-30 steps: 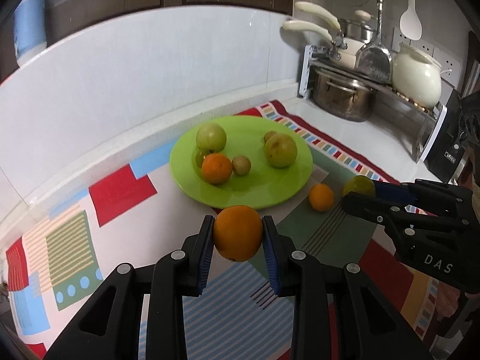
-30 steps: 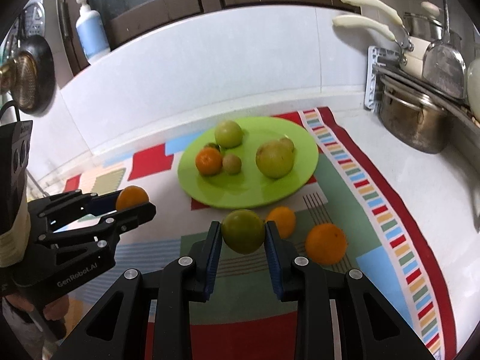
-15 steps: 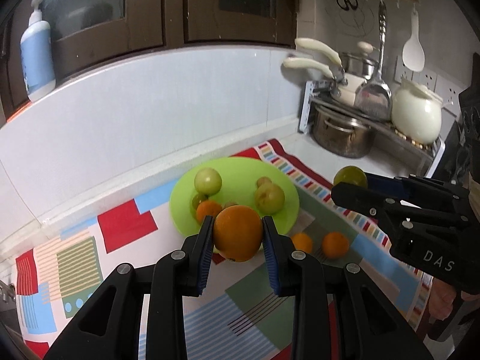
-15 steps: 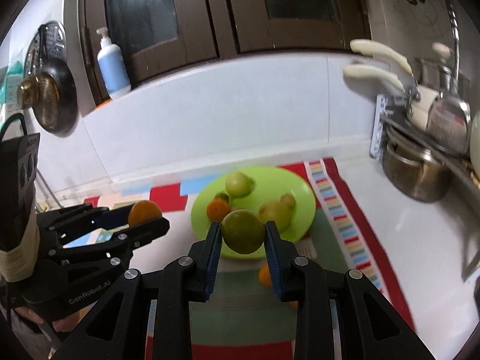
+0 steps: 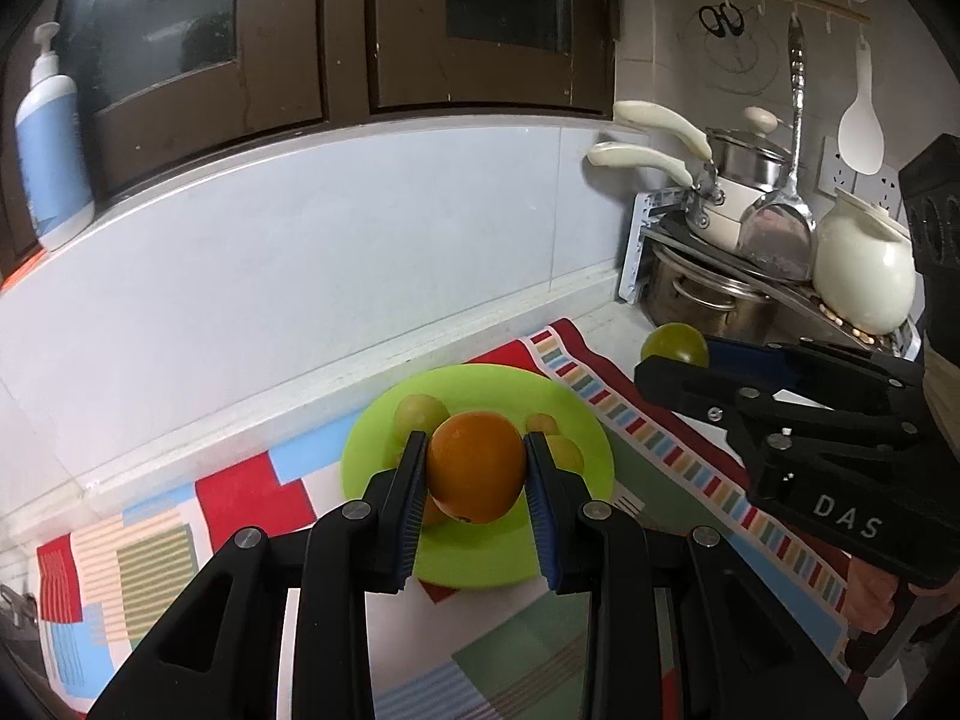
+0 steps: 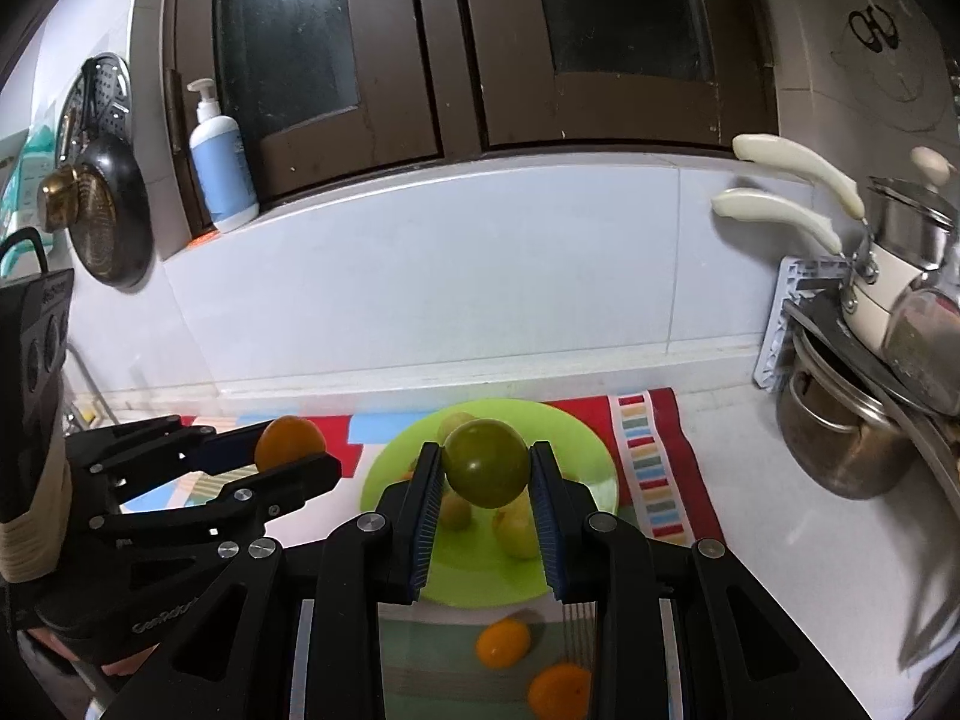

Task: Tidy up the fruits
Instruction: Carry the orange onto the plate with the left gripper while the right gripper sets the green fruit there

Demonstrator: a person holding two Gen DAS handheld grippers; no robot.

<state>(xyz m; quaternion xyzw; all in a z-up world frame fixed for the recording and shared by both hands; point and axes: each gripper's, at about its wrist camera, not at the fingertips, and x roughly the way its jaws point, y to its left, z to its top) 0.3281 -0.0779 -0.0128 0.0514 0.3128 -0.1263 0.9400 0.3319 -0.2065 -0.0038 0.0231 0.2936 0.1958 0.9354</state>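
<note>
both claws loaded above the plate

left gripper pinches an orange between its blue pads; right gripper pinches a green fruit the same way. both hang above the green plate, which already holds several fruits. risk, as i judge it: round fruit gripped only at its sides could roll out, or land on a plated fruit and knock it off the rim. only the right wrist view shows two small oranges on the patterned mat in front of the plate.
</note>
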